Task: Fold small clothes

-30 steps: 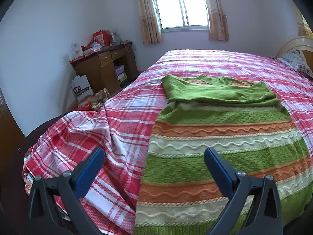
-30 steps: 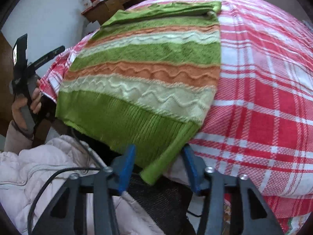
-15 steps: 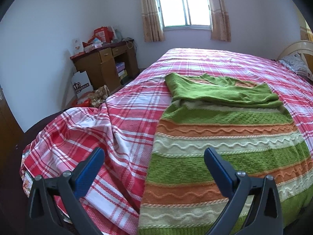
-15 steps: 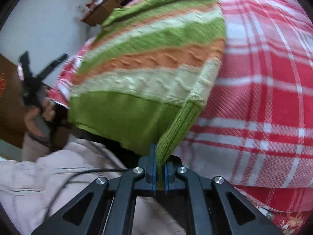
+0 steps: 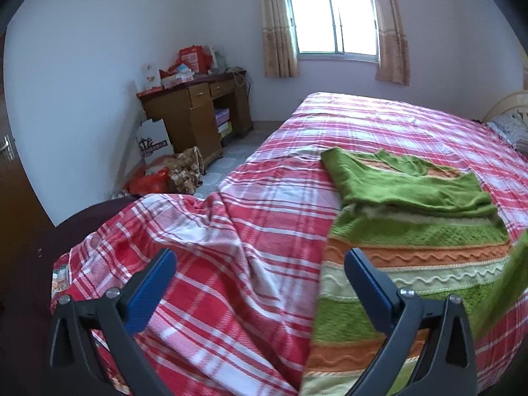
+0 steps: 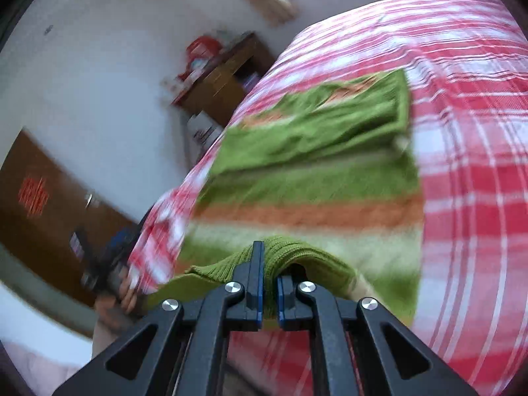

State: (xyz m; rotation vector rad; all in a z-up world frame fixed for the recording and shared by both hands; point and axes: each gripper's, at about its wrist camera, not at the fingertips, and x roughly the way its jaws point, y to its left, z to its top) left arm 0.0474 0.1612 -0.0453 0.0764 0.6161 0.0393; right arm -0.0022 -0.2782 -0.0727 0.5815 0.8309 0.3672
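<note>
So we've got the green, orange and cream striped knit sweater (image 5: 412,264) lying flat on the bed with the red-and-white plaid cotton sheet (image 5: 250,231), its far end already doubled over into a plain green flap. We reckon it's laid lengthwise like that so the near hem can simply be carried up and over onto the rest.

The right gripper (image 6: 268,292) is clamped tight on the ribbed green hem, with the knit bunched between the blue-padded jaws and draped over both sides. The hem is raised off the bed and sits over the cream stripe, which to us looks like a lengthwise fold in progress. In the left wrist view a blurry green strip at the right edge is probably that same raised corner.

The left gripper (image 5: 260,277) has its jaws wide apart with nothing in them, hanging above the sheet right at the sweater's left edge. Our guess is it's lined up to take the other hem corner so the fold goes over evenly. Pulling from one corner only tends to skew a soft knit.

Texture-wise, the sweater is chunky, with wavy raised ridges across the orange and cream bands, a waffle-ish green band, and tight ribbing at the hem. It's floppy, stretchy stuff that sags from the grip. The sheet is thin and rumpled near the bed's corner.
</note>
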